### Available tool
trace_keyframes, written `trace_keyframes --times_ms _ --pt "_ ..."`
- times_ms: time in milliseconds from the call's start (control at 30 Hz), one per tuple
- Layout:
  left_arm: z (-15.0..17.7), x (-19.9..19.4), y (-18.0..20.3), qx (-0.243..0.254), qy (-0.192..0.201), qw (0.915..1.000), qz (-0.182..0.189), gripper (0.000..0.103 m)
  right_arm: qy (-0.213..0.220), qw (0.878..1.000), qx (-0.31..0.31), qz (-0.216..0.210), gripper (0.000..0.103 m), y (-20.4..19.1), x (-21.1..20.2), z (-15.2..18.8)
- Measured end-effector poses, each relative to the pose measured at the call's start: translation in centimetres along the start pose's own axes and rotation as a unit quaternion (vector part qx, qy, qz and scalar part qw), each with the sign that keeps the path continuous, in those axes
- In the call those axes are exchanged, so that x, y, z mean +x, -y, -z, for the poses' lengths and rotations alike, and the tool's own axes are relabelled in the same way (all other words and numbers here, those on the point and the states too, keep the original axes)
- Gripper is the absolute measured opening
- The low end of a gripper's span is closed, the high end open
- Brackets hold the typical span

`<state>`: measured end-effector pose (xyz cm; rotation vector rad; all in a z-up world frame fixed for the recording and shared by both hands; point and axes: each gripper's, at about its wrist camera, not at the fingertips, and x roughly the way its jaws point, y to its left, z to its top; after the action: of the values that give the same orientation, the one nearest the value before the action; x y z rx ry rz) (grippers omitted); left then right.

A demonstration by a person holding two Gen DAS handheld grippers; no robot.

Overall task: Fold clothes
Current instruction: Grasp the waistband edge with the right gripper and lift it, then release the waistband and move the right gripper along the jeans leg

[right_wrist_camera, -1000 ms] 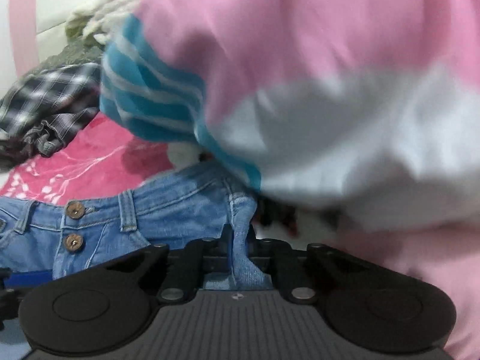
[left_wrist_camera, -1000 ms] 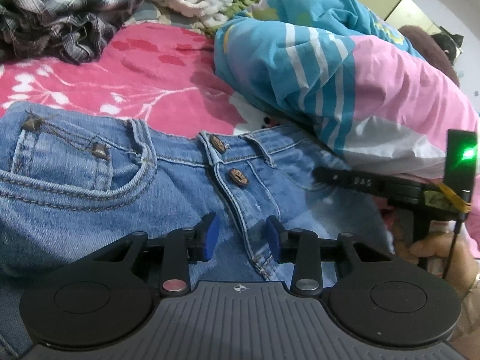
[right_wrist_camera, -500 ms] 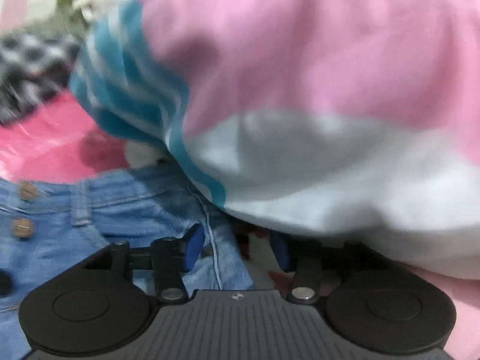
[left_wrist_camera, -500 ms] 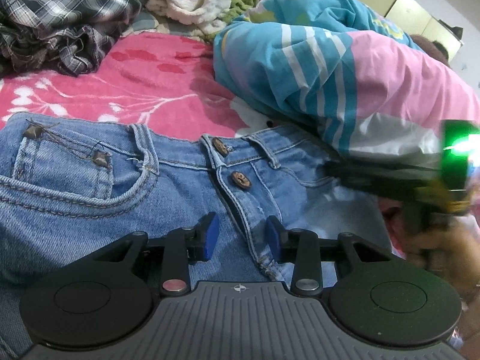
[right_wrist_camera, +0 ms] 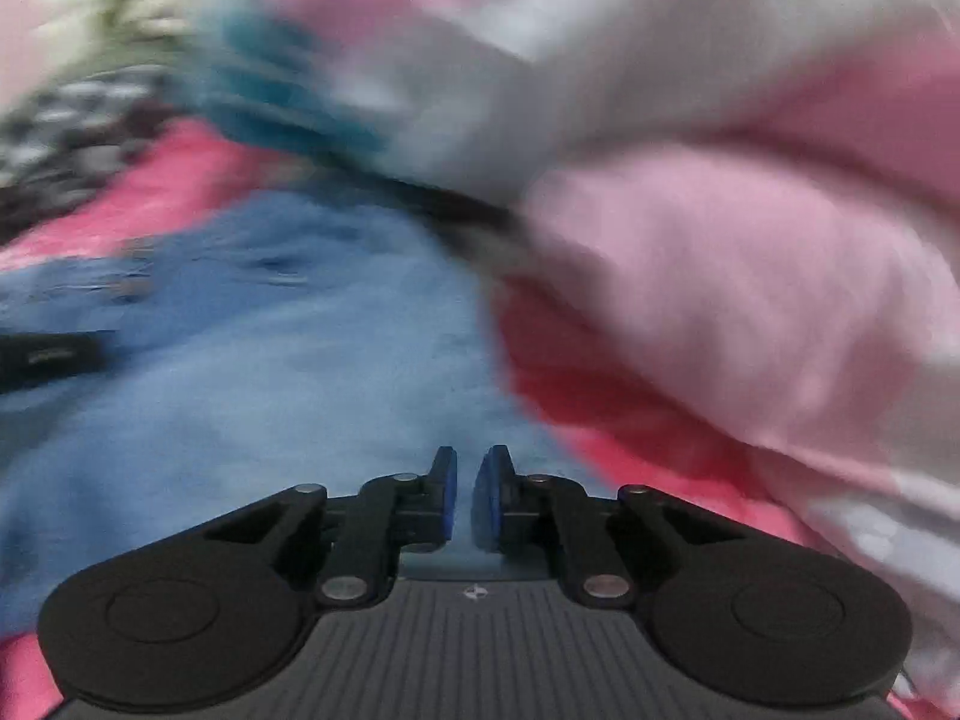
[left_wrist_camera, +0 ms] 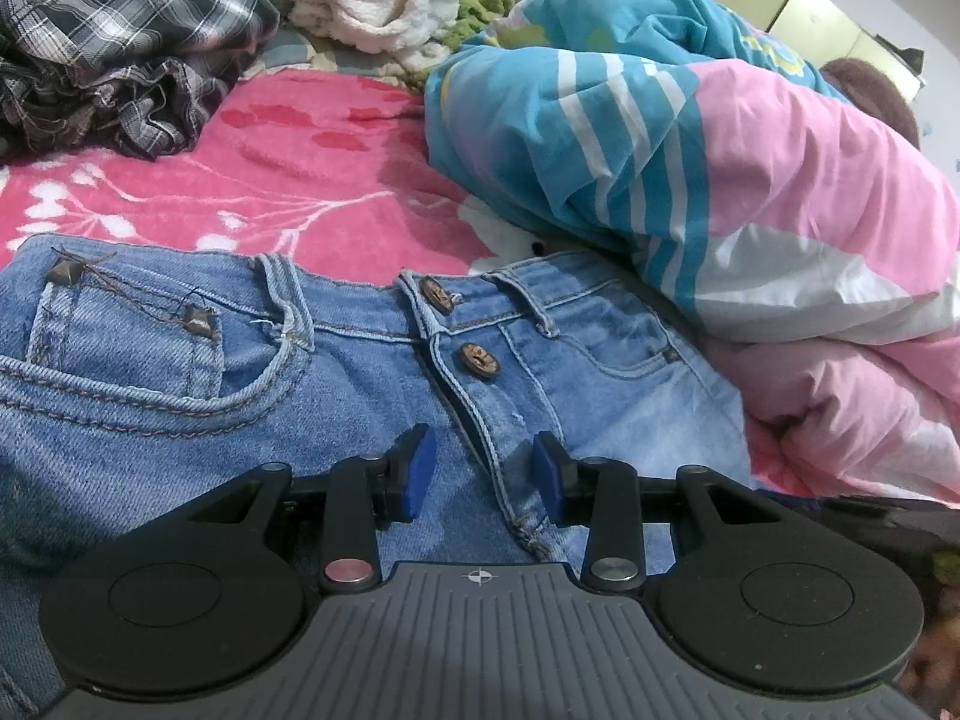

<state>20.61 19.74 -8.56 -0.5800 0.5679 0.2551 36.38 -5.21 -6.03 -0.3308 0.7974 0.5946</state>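
Jeans lie flat, waistband far, on the pink sheet, beside the quilt. Left gripper hovers empty, jaws apart, over the fly. Right gripper, blurred, nearly closed, holds nothing. Likely between grasps; next needs a denim edge.

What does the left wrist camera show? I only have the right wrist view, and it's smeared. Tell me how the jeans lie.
Observer: The jeans lie flat, front up, on the pink floral sheet, with two fly buttons showing.
Operator: Give me the left jaws.
Observer: The left gripper is open, its jaws either side of the fly seam below the buttons, holding nothing.
Operator: Report anything crowding the waistband.
Observer: The blue-and-pink duvet bulges against the waistband's right end. A plaid shirt sits far back on the left, apart from the jeans.
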Motion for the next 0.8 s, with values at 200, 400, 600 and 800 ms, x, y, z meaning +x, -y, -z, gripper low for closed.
trace_keyframes --times_ms 200,400,600,800 --pt "0.0 0.0 -0.1 0.0 0.0 1.0 0.001 0.037 0.026 0.995 0.067 0.075 0.006 2.8 -1.5 -1.2" --pt "-0.1 -0.1 -0.4 -0.013 0.001 0.9999 0.004 0.037 0.053 0.997 0.051 -0.025 0.006 0.4 -5.3 -0.5" --pt "-0.3 -0.3 -0.7 -0.028 0.001 0.9996 0.008 0.037 0.015 0.997 0.018 -0.071 0.006 -3.4 -0.1 -2.8" --pt "0.0 -0.4 -0.2 -0.006 0.005 1.0 0.007 0.04 0.039 0.989 0.141 0.029 0.004 -0.4 3.1 -6.0"
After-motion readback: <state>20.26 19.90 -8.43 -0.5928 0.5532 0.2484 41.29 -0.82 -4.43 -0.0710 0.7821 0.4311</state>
